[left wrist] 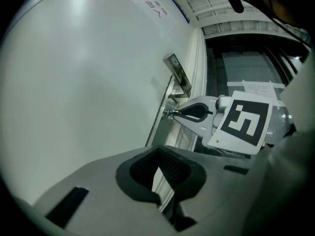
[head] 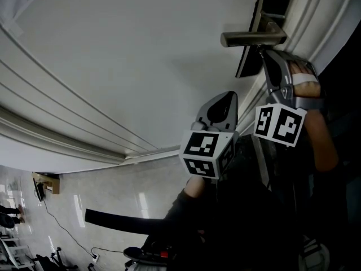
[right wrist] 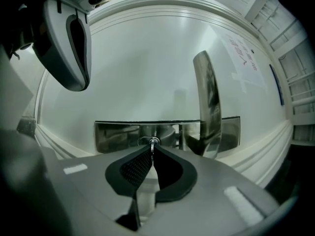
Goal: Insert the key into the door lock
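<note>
A white door (head: 113, 55) carries a metal lever handle (head: 254, 37) on a long metal lock plate (right wrist: 115, 134). My right gripper (right wrist: 151, 149) is shut on a small metal key (right wrist: 152, 142). The key's tip is at the round lock cylinder (right wrist: 146, 140) below the handle (right wrist: 207, 102); how deep it sits cannot be told. In the head view the right gripper (head: 264, 54) points up at the plate's edge. My left gripper (head: 224, 101) hangs lower and to the left, shut with nothing in it, away from the lock. From the left gripper view, the right gripper (left wrist: 171, 114) touches the plate.
Raised mouldings (head: 67, 129) run along the door panel. A paper notice (left wrist: 152, 6) is stuck higher on the door. The tiled floor (head: 113, 191) shows at lower left, with a cable and distant furniture. A dark sleeve fills the lower right of the head view.
</note>
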`<state>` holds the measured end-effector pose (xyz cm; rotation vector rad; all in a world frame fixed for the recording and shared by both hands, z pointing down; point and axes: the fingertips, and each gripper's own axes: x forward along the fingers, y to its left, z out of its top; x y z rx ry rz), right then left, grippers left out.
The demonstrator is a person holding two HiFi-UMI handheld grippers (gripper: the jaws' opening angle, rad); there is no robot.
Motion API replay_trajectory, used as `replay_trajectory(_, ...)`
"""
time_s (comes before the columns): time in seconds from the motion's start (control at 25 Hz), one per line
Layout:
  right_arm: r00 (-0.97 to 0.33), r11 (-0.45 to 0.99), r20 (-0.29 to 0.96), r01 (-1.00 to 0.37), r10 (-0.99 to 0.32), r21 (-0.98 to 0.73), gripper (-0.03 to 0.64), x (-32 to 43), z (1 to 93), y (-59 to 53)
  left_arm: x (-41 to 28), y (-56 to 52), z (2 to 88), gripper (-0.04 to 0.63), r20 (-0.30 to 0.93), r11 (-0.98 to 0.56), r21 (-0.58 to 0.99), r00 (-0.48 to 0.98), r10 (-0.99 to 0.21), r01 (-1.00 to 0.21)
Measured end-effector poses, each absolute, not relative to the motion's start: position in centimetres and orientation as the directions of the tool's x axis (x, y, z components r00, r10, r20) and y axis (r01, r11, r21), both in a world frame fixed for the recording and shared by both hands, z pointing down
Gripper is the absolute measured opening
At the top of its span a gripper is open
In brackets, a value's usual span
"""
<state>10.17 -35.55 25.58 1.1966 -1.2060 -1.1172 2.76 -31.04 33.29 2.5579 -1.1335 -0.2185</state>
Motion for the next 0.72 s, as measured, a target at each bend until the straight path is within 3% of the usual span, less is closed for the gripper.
replay_trajectory(0.72, 0.045, 0.038, 0.04, -0.051, -0.998, 0.998, 0.014, 9.99, 25.48, -35.78, 2.98, -30.96, 33.49, 0.0, 0.029, -0.622, 0.361, 0.675, -0.737, -0.695)
